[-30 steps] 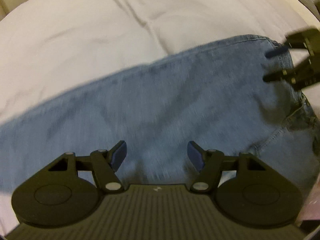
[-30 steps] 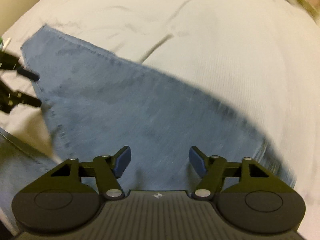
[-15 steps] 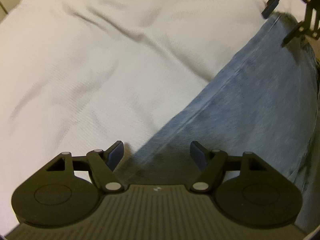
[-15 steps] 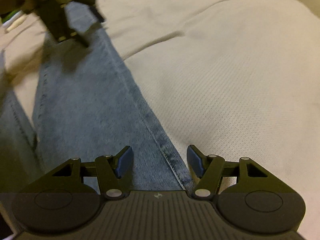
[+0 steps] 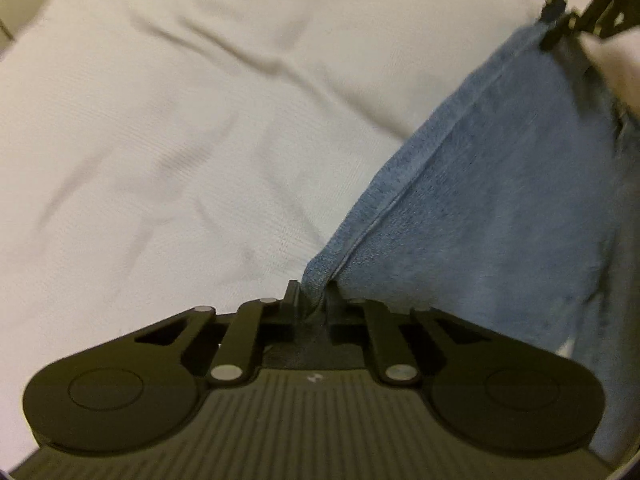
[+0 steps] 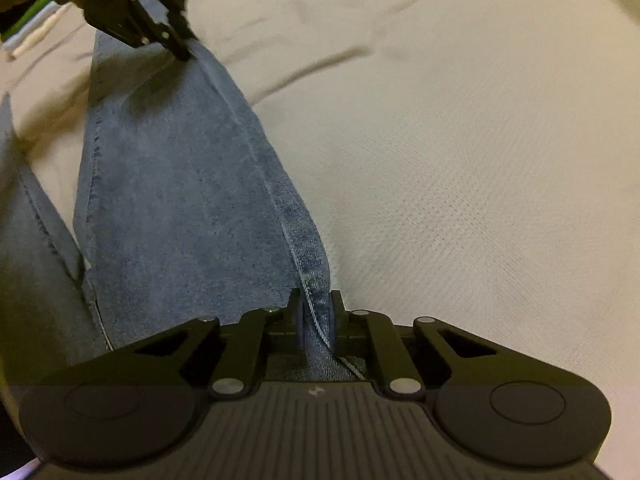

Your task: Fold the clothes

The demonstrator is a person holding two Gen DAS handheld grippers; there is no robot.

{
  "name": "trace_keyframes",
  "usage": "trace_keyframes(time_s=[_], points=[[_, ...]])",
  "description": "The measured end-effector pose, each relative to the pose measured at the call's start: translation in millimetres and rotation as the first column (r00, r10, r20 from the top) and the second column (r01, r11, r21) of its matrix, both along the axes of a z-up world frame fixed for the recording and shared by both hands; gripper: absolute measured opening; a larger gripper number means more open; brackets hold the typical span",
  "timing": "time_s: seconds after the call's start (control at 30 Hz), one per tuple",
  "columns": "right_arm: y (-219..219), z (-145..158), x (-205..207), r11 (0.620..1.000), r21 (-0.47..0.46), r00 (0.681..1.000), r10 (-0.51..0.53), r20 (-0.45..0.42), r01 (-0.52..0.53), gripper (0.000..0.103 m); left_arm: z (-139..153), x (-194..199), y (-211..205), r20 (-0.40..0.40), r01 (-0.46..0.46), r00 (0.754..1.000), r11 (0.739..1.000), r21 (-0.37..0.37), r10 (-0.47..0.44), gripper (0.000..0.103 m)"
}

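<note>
Blue denim jeans [image 6: 180, 200], spread on a white bed [image 5: 160, 140], with one long seamed side pulled into a raised line between two grips. Likely heavier and stiffer than most clothing, yet soft enough to sag in the middle; rough weave, not slippery, nothing fragile. Best taken at the stitched seam or a hem, where doubled cloth gives the pads something thick to bite; a pinch on the single layer would probably bunch or slip out under the weight. Left claw [image 5: 313, 300] just brought together, now clamped on the near end of that folded side edge, cloth plainly between the fingers. Right claw [image 6: 316, 316] likewise just drawn in, now pinching the seam with its pale stitching running through the narrow gap. In the left wrist view, right claw [image 5: 560, 28] seen far up the same edge at the top right corner; in the right wrist view, left claw [image 6: 180, 50] seen at the top left, tips down on the denim. Well apart along one edge, then, both pointing steeply down toward the bed, fingers straddling the seam rather than lying along it. Second leg or panel lying off to the side in the right wrist view, partly out of frame. Judged ready for lifting the edge and carrying it over, tension kept even so the middle does not droop.
</note>
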State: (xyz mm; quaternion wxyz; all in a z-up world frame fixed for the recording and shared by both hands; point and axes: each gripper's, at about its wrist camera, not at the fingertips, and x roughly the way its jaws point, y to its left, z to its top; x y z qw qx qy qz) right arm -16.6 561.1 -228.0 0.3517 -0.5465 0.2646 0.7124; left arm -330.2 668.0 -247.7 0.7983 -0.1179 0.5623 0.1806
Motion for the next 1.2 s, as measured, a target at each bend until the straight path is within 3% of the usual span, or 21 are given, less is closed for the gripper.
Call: trace_keyframes(time_s=[0.17, 0.23, 0.37, 0.43, 0.5, 0.53, 0.57, 0.6, 0.7, 0.73, 0.8, 0.87, 0.93, 0.97, 1.0, 1.03, 1.1, 1.2], points=[[-94, 52, -31, 0.973, 0.220, 0.995, -0.084, 0.045, 0.072, 0.010, 66, -58, -95, 0.123, -0.090, 0.989, 0.995, 0.043, 0.084, 0.007], [-139, 69, -49, 0.958, 0.274, 0.993, -0.100, 0.064, 0.079, 0.010, 83, -81, -144, 0.146, -0.131, 0.981, 0.991, 0.010, 0.129, 0.006], [-230, 74, -77, 0.951, 0.264, 0.981, -0.184, 0.058, 0.163, 0.010, 72, -108, -245, 0.105, -0.212, 0.968, 0.967, -0.144, 0.228, 0.007], [-271, 62, -88, 0.954, 0.210, 0.971, -0.230, 0.063, 0.213, 0.011, 47, -113, -284, 0.043, -0.283, 0.953, 0.934, -0.218, 0.299, 0.011], [-303, 33, -94, 0.954, 0.104, 0.954, -0.290, 0.075, 0.281, 0.016, 20, -116, -312, -0.035, -0.378, 0.923, 0.882, -0.281, 0.384, 0.012], [-314, 17, -96, 0.950, 0.048, 0.946, -0.313, 0.088, 0.310, 0.020, 8, -118, -323, -0.070, -0.416, 0.906, 0.851, -0.322, 0.417, 0.012], [-323, 3, -98, 0.942, -0.004, 0.937, -0.333, 0.104, 0.335, 0.029, 3, -119, -330, -0.082, -0.447, 0.890, 0.823, -0.351, 0.448, 0.012], [-331, -5, -98, 0.927, -0.025, 0.923, -0.369, 0.113, 0.374, 0.041, 1, -121, -336, -0.087, -0.474, 0.873, 0.795, -0.378, 0.480, 0.015], [-343, -11, -87, 0.852, -0.048, 0.852, -0.518, 0.069, 0.522, 0.050, 10, -121, -336, -0.050, -0.536, 0.827, 0.757, -0.374, 0.561, 0.032], [-346, -10, -81, 0.817, -0.055, 0.819, -0.572, 0.039, 0.574, 0.051, 9, -123, -334, -0.046, -0.569, 0.800, 0.734, -0.371, 0.598, 0.032], [-355, -11, -60, 0.709, -0.091, 0.709, -0.704, -0.038, 0.699, 0.052, 5, -126, -332, -0.045, -0.642, 0.736, 0.675, -0.363, 0.676, 0.032], [-365, -13, -36, 0.571, -0.144, 0.560, -0.821, -0.114, 0.808, 0.052, -2, -133, -330, -0.060, -0.731, 0.637, 0.578, -0.361, 0.768, 0.032], [-378, -19, -9, 0.408, -0.212, 0.374, -0.909, -0.183, 0.888, 0.053, -12, -139, -326, -0.080, -0.806, 0.530, 0.473, -0.357, 0.844, 0.039], [-388, -24, 4, 0.313, -0.255, 0.263, -0.941, -0.213, 0.915, 0.053, -18, -141, -324, -0.090, -0.837, 0.474, 0.416, -0.355, 0.876, 0.040], [-398, -30, 18, 0.216, -0.300, 0.146, -0.960, -0.238, 0.929, 0.053, -21, -145, -322, -0.094, -0.860, 0.428, 0.373, -0.348, 0.899, 0.040], [-406, -34, 31, 0.139, -0.337, 0.051, -0.965, -0.258, 0.931, 0.053, -23, -148, -319, -0.097, -0.879, 0.386, 0.334, -0.341, 0.917, 0.040], [-421, -42, 52, 0.019, -0.395, -0.109, -0.948, -0.300, 0.918, 0.053, -28, -151, -314, -0.088, -0.893, 0.338, 0.289, -0.345, 0.937, 0.040], [-441, -53, 71, -0.110, -0.462, -0.304, -0.879, -0.368, 0.880, 0.050, -29, -154, -309, -0.071, -0.900, 0.315, 0.274, -0.340, 0.947, 0.040]])
